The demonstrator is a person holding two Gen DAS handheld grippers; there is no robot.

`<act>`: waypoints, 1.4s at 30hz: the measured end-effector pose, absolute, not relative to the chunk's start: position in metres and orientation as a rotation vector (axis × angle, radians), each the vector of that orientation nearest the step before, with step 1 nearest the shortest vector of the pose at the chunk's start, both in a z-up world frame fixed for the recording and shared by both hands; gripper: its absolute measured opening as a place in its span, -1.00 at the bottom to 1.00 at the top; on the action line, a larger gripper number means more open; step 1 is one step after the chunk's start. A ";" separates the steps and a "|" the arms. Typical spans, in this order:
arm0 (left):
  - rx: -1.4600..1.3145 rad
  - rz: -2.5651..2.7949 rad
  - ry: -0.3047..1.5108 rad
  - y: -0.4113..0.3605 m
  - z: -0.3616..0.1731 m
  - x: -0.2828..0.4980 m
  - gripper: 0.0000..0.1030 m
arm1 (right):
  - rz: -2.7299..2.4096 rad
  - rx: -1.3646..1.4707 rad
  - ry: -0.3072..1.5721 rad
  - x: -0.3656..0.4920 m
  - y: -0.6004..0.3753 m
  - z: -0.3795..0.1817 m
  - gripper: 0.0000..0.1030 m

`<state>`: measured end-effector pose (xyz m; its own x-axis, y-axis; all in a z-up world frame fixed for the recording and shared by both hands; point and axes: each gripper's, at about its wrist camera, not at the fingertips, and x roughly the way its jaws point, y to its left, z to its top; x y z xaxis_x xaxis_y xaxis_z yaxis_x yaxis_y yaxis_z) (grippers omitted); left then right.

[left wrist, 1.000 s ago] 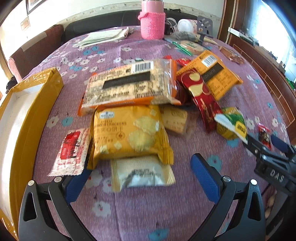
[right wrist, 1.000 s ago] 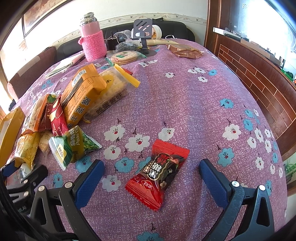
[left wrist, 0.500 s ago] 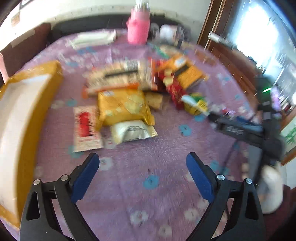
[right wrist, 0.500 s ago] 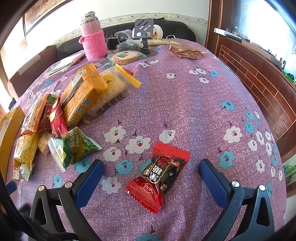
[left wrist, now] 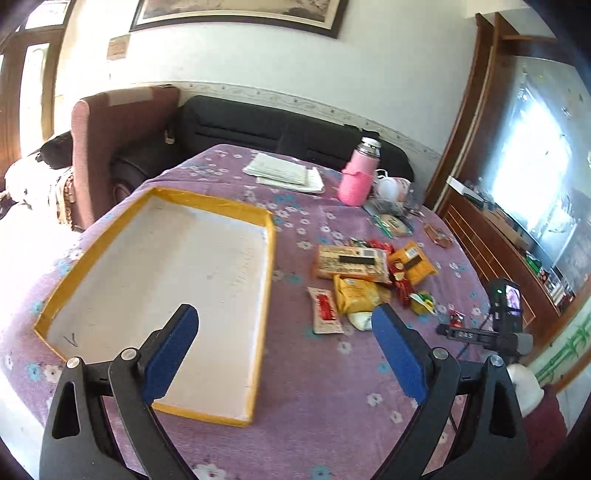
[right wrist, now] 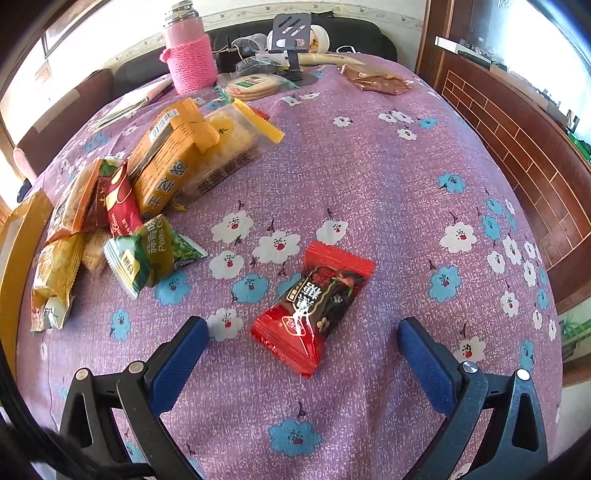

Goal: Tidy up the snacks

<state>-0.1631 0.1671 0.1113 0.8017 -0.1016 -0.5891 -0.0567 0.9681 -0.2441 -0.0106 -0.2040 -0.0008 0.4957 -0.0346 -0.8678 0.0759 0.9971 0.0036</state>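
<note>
A shallow white tray with a yellow rim (left wrist: 269, 258) lies on the purple flowered cloth, with nothing in it. My left gripper (left wrist: 284, 314) hangs open and empty, high over the tray's near right corner. The snack pile sits to the tray's right: an orange cracker pack (left wrist: 351, 260), a yellow pack (left wrist: 356, 297), a red-and-white sachet (left wrist: 325, 310) and a green pea packet (right wrist: 147, 254). A red candy packet (right wrist: 317, 299) lies alone on the cloth. My right gripper (right wrist: 302, 326) is open just above it, its blue fingers on either side of the packet's near end, not touching.
A pink-sleeved flask (left wrist: 356, 181), folded papers (left wrist: 288, 173), a phone stand (right wrist: 291, 33), a pack of round crackers (right wrist: 253, 85) and a brown wrapper (right wrist: 376, 79) stand at the table's far side. A black sofa and an armchair lie beyond; wood panelling runs along the right.
My left gripper has drawn back from the snack pile, risen and swung left, so the tray now fills its view. The right gripper and the red candy have stayed put.
</note>
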 end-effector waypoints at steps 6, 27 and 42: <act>-0.294 -0.065 0.664 0.171 0.096 -0.159 0.86 | -0.073 0.083 0.989 -0.031 -0.214 0.018 0.84; -0.207 -0.223 0.743 0.118 0.093 -0.109 0.78 | 0.224 0.335 0.891 -0.004 -0.161 0.029 0.15; -0.169 -0.307 0.928 0.063 0.059 0.001 0.77 | 0.189 0.207 0.820 -0.005 -0.140 0.023 -0.46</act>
<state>0.0006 0.0626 0.0594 0.5600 -0.3313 -0.7593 0.1865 0.9434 -0.2741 -0.0052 -0.1405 0.0228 0.6673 0.2463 -0.7029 -0.0866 0.9630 0.2552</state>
